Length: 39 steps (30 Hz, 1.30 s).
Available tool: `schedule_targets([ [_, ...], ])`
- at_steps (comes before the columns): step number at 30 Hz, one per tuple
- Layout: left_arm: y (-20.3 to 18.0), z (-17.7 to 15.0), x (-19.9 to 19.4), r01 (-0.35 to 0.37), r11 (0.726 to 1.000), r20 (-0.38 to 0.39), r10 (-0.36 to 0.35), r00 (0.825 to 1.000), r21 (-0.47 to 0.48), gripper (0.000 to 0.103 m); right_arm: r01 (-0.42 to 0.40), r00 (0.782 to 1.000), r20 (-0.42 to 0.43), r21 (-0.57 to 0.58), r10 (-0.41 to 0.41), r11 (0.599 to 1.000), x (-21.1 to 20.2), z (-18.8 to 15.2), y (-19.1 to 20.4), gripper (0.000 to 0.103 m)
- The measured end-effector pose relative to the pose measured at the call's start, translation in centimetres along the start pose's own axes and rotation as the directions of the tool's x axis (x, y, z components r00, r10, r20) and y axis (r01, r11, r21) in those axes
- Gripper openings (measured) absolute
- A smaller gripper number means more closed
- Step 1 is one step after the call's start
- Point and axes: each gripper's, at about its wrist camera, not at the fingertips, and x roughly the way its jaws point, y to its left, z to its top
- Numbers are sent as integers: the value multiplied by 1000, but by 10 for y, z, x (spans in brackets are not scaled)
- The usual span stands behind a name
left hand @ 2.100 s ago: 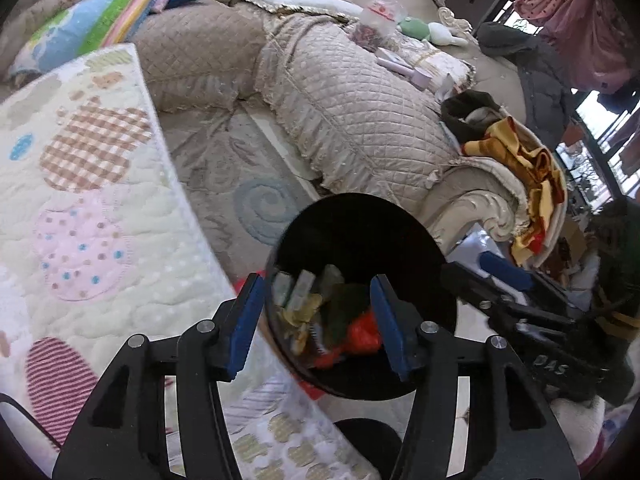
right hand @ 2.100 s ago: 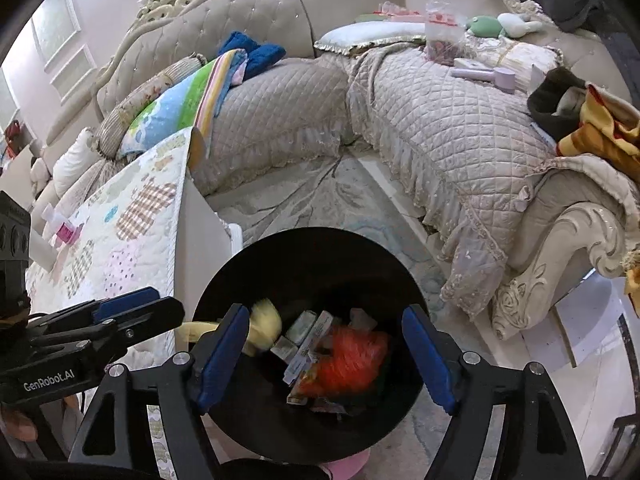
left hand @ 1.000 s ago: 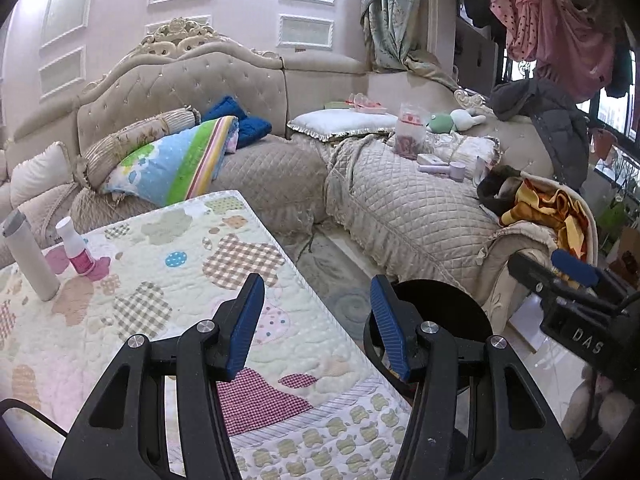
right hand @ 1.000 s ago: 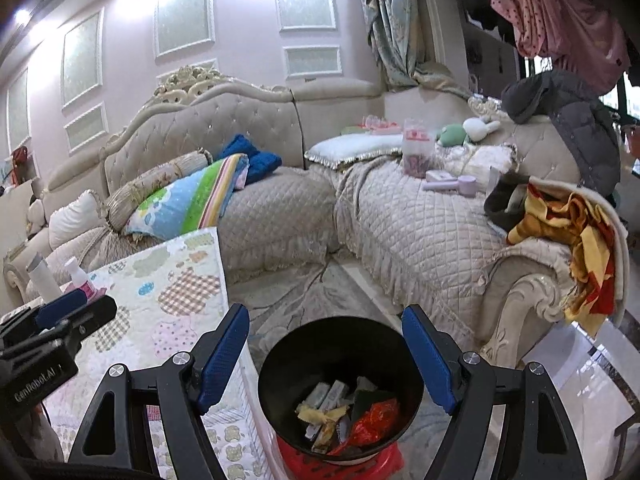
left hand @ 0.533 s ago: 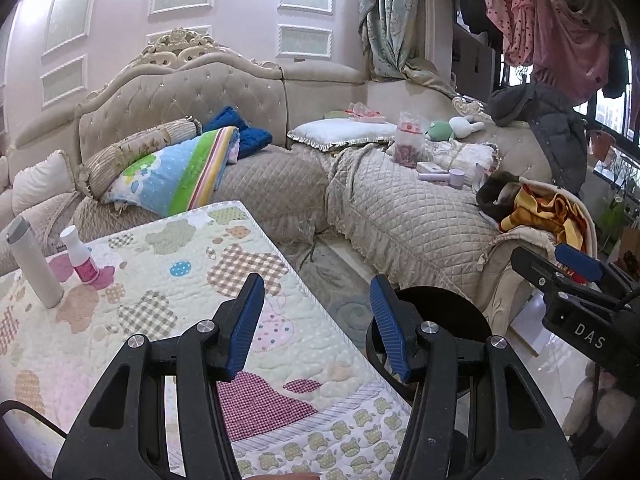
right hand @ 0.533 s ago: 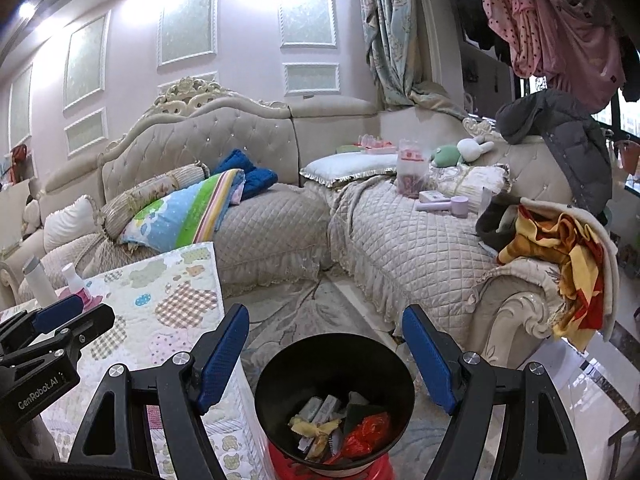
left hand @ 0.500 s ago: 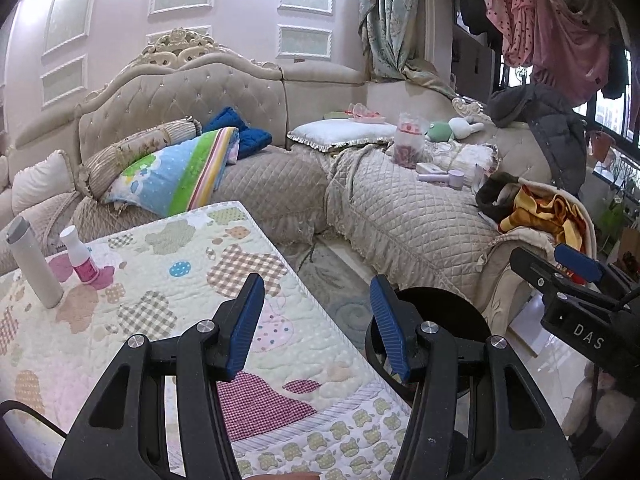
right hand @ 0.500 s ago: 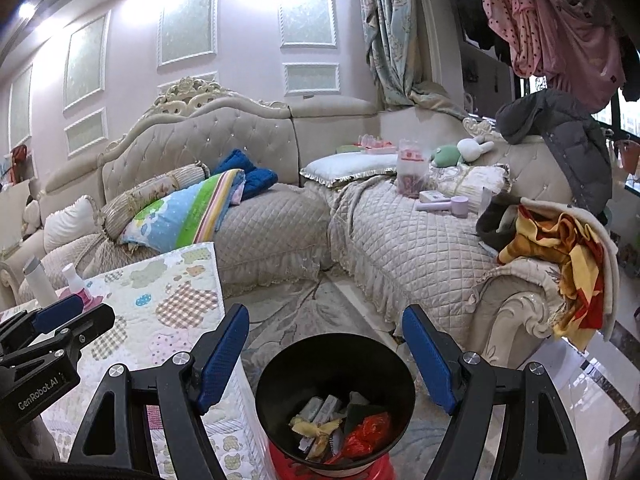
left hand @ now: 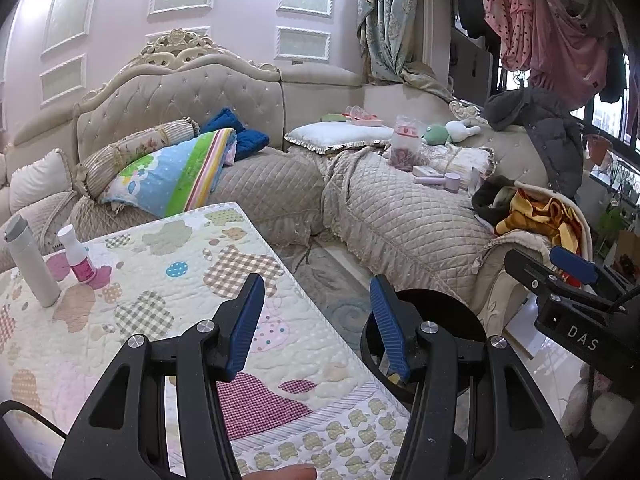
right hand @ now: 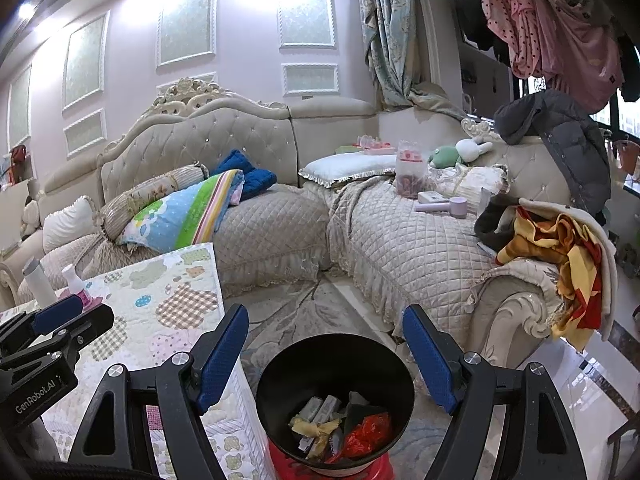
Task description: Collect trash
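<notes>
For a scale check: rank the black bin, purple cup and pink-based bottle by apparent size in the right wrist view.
1. black bin, though nearest the camera
2. purple cup
3. pink-based bottle, partly hidden; close to the cup

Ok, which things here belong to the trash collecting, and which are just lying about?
Belongs to the job:
black bin
wrappers in it
left tool, empty
right tool, empty

Just lying about:
white bottle
pink-based bottle
striped pillow
plush toys

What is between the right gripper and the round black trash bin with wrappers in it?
Nothing visible. The right gripper is open and empty, and the round black trash bin sits below it with its mouth uncovered.
</notes>
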Motion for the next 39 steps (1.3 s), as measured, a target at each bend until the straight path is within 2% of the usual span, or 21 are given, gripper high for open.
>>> schedule_targets([
  [39, -4, -6, 13, 17, 1000, -32, -17, 999, -9, 54, 4, 999, -33, -1, -4, 1000, 8, -5, 0, 78],
])
